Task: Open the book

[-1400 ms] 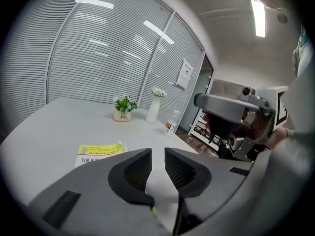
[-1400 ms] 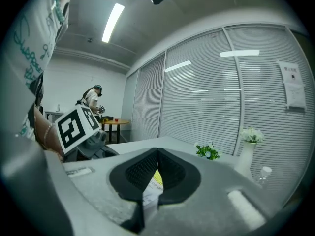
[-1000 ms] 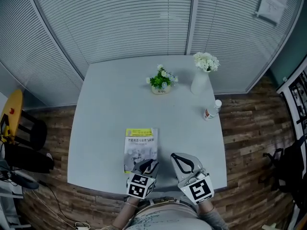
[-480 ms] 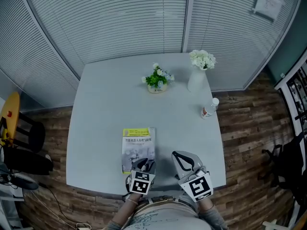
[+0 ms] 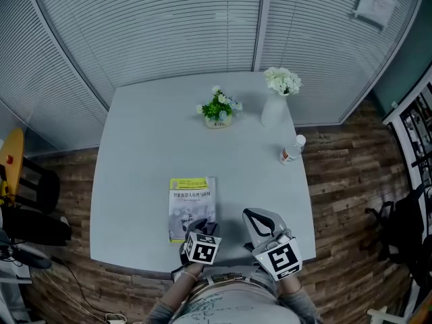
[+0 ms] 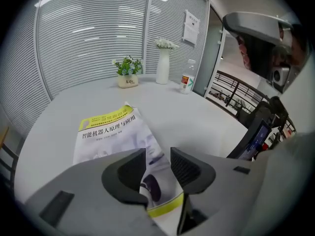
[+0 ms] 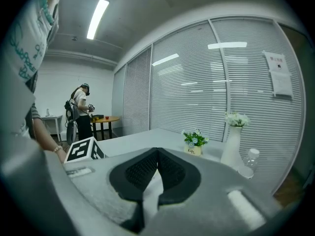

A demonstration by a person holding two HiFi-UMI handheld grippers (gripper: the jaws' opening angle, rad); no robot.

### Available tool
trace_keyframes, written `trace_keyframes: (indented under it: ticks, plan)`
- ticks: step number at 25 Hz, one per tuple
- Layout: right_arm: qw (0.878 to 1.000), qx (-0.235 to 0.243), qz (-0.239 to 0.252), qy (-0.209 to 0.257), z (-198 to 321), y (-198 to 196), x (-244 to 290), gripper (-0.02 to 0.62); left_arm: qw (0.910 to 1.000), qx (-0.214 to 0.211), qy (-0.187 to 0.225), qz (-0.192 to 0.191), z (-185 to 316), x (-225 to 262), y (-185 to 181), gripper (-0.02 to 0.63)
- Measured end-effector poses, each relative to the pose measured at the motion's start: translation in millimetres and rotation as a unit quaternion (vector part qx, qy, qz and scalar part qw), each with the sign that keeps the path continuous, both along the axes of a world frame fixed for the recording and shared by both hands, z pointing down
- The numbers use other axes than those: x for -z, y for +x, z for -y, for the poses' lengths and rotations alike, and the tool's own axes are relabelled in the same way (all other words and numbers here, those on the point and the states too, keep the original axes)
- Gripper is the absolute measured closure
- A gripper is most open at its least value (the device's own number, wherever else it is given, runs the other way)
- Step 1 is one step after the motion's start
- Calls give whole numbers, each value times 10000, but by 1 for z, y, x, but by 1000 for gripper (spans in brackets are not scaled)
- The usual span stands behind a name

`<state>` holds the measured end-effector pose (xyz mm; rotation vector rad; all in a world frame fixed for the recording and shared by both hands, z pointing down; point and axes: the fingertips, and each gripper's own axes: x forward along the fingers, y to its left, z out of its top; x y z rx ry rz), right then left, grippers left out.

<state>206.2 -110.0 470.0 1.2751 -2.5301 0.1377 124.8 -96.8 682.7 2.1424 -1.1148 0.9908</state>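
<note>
The closed book (image 5: 192, 204) lies low centre in the head view, on the table (image 5: 148, 147). The left gripper (image 5: 196, 229) hides its near edge there — its own view shows jaws apart, just opening, cover showing through the gap. Right gripper (image 7: 156, 157) — tips together, empty.

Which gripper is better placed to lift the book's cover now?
Left. The left gripper hangs over the book's near edge; its jaws have just been opening, the edge between them. The right gripper is shut, beside the book.
</note>
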Motion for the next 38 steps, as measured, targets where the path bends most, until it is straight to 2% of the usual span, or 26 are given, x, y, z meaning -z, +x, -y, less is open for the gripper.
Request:
trace_keyframes:
  ticks: [4,9,13,17,20,22,27,33,38]
  plan:
    - [10000,-43,-25,-71,-3,5,-7,595,10000,-32,-51,73,0,-6,4,423]
    - [9998,-51,-16,-175,-7,6,-9,595,9992,-149,-130,333,-2,-16,1,420]
    - [9998,-83,24,-157,-4,5,-8,595,9995,-48,-135,295,-2,-15,-4,420]
    - [9999,-81,64,-131,-3,1,-6,595,9998,109,-116,106,-3,-9,-7,420]
    - [9999,-41,45,-152,-2,-1,-8,595,9984,344,-317,-331,-3,-9,-7,423]
    - [9999,-7,24,-145,-3,-2,-11,595,9962,466,-491,-555,-5,-8,-5,455]
    - [9998,-25,0,-206,-4,-3,-10,595,9980,296,-397,-405,-4,-6,-8,488]
    - [9998,-11,-35,-200,-8,0,-15,595,9954,619,-380,-623,-3,-2,-20,544]
    - [9999,-24,-100,-128,-12,0,-20,595,9952,630,-338,-675,-4,-1,-24,561]
